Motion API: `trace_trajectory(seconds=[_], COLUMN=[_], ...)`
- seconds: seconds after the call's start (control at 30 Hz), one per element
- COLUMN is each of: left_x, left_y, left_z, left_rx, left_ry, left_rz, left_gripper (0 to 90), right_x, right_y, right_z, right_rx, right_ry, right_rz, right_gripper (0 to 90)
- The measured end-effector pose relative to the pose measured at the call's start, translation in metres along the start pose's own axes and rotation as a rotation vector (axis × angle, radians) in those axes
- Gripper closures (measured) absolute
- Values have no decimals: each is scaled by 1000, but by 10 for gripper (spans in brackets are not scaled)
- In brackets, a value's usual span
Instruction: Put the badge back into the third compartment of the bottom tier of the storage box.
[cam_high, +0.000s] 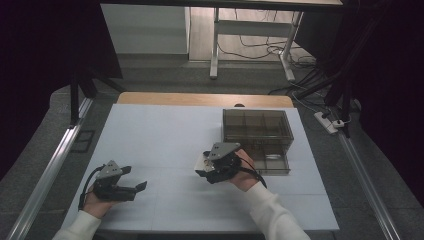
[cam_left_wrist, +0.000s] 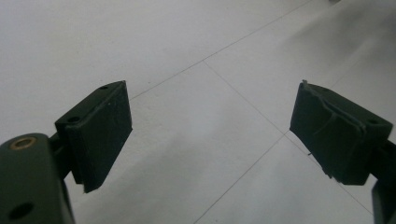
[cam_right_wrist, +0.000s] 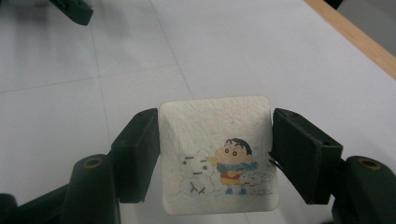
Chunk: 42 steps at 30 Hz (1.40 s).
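Note:
A small white square pad (cam_right_wrist: 218, 154) with a cartoon print of a child and snowmen sits between the jaws of my right gripper (cam_right_wrist: 215, 156), which is shut on it. In the high view the right gripper (cam_high: 206, 167) holds the white pad (cam_high: 202, 162) just above the table, left of a smoky clear compartment box (cam_high: 257, 137). My left gripper (cam_high: 136, 179) rests low at the table's front left, pointing right. Its jaws stand wide open in the left gripper view (cam_left_wrist: 210, 135), with bare white table between them.
The white table top (cam_high: 165, 135) has a wooden strip along its far edge (cam_high: 200, 99). The compartment box has a drawer pulled out toward the front (cam_high: 270, 162). Metal rails run along both sides of the table. Cables and desk legs lie on the floor beyond.

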<state>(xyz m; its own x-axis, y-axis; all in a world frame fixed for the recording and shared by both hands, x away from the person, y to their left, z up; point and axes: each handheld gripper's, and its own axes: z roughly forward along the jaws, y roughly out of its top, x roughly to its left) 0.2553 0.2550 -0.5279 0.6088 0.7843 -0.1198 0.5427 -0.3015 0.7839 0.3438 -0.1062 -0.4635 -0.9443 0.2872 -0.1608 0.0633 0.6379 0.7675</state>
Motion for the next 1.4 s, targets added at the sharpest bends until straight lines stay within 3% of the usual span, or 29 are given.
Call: trace_trajectory(seconds=[0.4,1.4], left_x=[0,-1], left_y=[0,-1], left_z=[1,0], left_rx=[7,8], left_ry=[0,-3], left_rz=[0,2], left_gripper=[126,126], right_x=[-8,-21], right_y=[-9,-37], right_z=[-30,-71], right_rx=[-28,-55], right_ry=[-49,-149], right_rz=[38,132], right_gripper=[332,332])
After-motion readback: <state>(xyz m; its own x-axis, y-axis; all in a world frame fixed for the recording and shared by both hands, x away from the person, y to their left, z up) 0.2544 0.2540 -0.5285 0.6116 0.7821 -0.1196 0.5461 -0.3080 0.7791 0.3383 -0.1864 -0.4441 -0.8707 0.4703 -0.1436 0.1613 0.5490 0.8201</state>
